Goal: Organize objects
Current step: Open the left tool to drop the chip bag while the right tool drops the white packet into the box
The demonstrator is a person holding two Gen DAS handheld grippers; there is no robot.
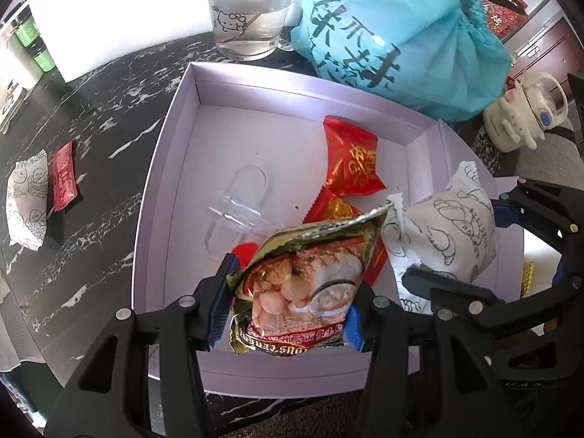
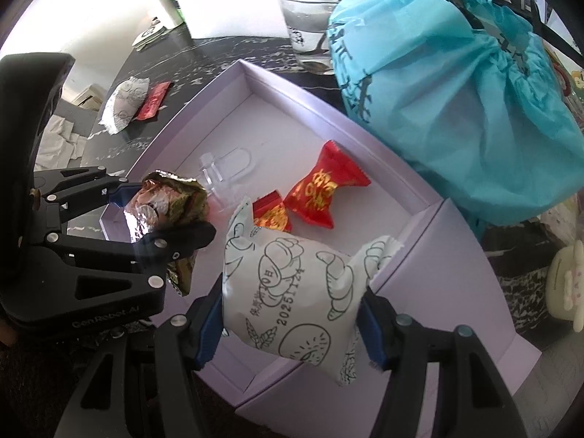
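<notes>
A: What have I got in the left gripper (image 1: pixel 288 303)?

B: It's clamped on the foil snack packet (image 1: pixel 303 277), held over the near side of the lilac box (image 1: pixel 175 135).

A: And my right gripper (image 2: pixel 292 323)?

B: It's gripping the white bread packet (image 2: pixel 303 292), also above the box, just beside the foil one.

A: What lies inside?

B: Two red sweets (image 1: pixel 352 158) and a clear plastic piece (image 1: pixel 237 204). On the dark worktop (image 1: pixel 106 138), well apart, I see another white packet (image 1: pixel 27 204) touching a red sachet (image 1: pixel 64 177).

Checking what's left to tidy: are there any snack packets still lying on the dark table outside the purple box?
Yes, a white packet and a small red packet lie on the dark table, left of the purple box.
</notes>
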